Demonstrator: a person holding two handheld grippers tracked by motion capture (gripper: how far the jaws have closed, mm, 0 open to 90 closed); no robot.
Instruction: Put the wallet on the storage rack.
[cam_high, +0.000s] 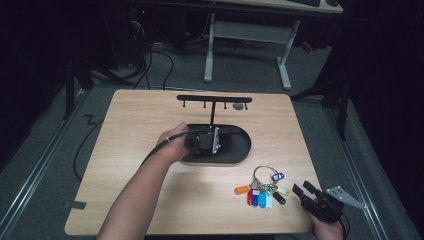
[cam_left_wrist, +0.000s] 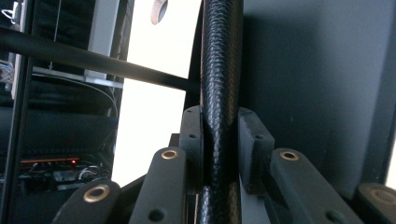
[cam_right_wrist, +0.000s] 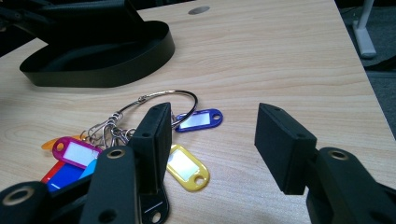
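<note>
The left gripper (cam_left_wrist: 219, 140) is clamped on the thin black upright post (cam_left_wrist: 220, 70) of a black metal key stand; in the left gripper view its two pads press the textured post from both sides. From above, this gripper (cam_high: 202, 141) sits over the stand's black oval base tray (cam_high: 235, 150), hiding the foot of the post, and the left hand (cam_high: 172, 145) reaches in with the forearm stretched diagonally up from the bottom edge. The stand's black crossbar with small hooks (cam_high: 214, 99) stands free above it.

The right gripper (cam_right_wrist: 212, 135) holds nothing, its jaws spread wide above the light wooden table (cam_right_wrist: 280, 60). Its left jaw covers part of a bunch of coloured plastic key tags on a silver wire ring (cam_right_wrist: 154, 130); the tags' white labels are too small to read. In the high view the right gripper (cam_high: 306, 190) rests near the table's front right corner, just beside the key bunch (cam_high: 262, 189), with the right hand (cam_high: 327, 227) cut off by the frame's lower edge.
</note>
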